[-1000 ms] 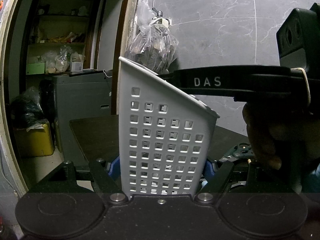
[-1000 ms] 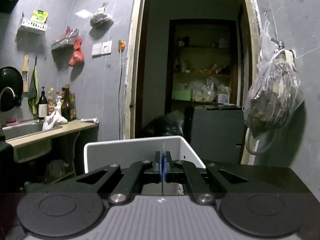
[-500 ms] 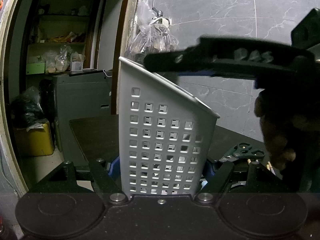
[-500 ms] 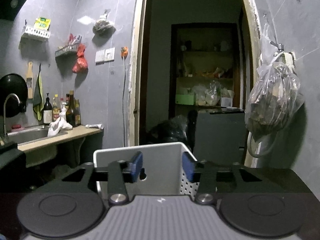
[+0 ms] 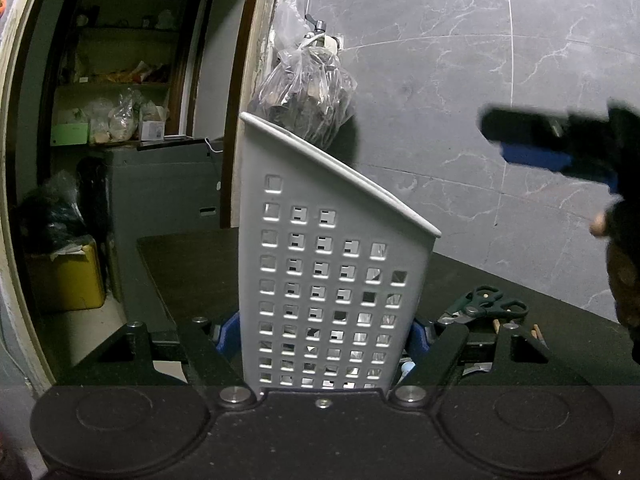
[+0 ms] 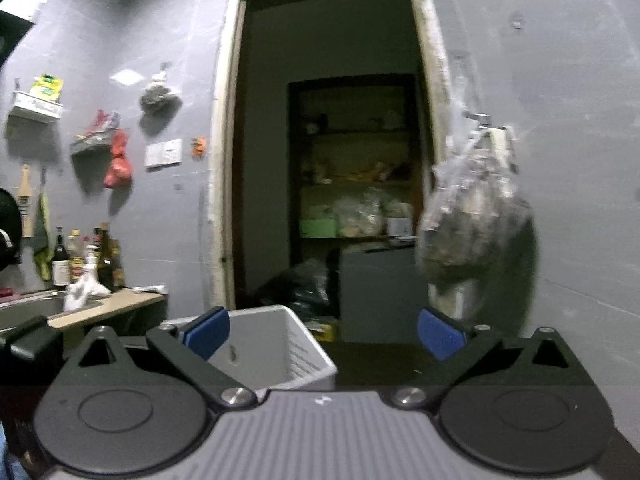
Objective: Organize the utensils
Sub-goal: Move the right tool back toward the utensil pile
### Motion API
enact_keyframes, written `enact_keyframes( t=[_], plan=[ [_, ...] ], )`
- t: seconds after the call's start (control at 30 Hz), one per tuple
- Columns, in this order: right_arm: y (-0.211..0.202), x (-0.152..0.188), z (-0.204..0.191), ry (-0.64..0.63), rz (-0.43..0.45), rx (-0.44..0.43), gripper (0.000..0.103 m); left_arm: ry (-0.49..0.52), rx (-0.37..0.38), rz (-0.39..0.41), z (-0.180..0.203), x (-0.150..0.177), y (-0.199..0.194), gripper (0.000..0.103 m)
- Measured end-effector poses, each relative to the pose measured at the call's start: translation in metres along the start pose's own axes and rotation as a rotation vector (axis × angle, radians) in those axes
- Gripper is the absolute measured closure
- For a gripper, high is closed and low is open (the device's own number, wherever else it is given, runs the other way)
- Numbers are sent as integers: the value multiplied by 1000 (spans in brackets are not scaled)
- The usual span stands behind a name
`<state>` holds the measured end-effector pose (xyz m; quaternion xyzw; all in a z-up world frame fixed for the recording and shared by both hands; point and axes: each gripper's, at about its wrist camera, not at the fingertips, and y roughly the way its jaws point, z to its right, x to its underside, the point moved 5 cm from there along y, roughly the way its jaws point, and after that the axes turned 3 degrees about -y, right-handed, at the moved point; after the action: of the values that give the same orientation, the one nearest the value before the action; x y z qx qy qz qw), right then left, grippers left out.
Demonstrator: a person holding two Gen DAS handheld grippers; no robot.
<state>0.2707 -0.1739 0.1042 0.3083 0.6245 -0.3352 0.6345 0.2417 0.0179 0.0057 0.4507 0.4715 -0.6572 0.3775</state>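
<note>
Right gripper (image 6: pixel 324 334) now clear of caddy (image 5: pixel 332 280).

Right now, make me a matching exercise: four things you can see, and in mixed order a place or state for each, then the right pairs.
Things:
1. caddy
2. scissors
3. plastic bag
4. right gripper

Places or states:
A. hanging on the wall
B. clamped between the left gripper's blue pads
C. jaws wide apart, having just been opening, nothing between the pads
D. lying on the dark table, right of the caddy

Pairs: 1-B, 2-D, 3-A, 4-C
</note>
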Motion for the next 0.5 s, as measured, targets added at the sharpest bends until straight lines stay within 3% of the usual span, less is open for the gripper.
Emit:
enact_keyframes(
  t=[0.27, 0.5],
  plan=[
    [-19, 40, 11, -102, -116, 121, 0, 2, 5, -7, -1, 0, 1, 25],
    [-13, 75, 3, -279, -259, 150, 0, 2, 9, -9, -2, -1, 2, 25]
  ],
)
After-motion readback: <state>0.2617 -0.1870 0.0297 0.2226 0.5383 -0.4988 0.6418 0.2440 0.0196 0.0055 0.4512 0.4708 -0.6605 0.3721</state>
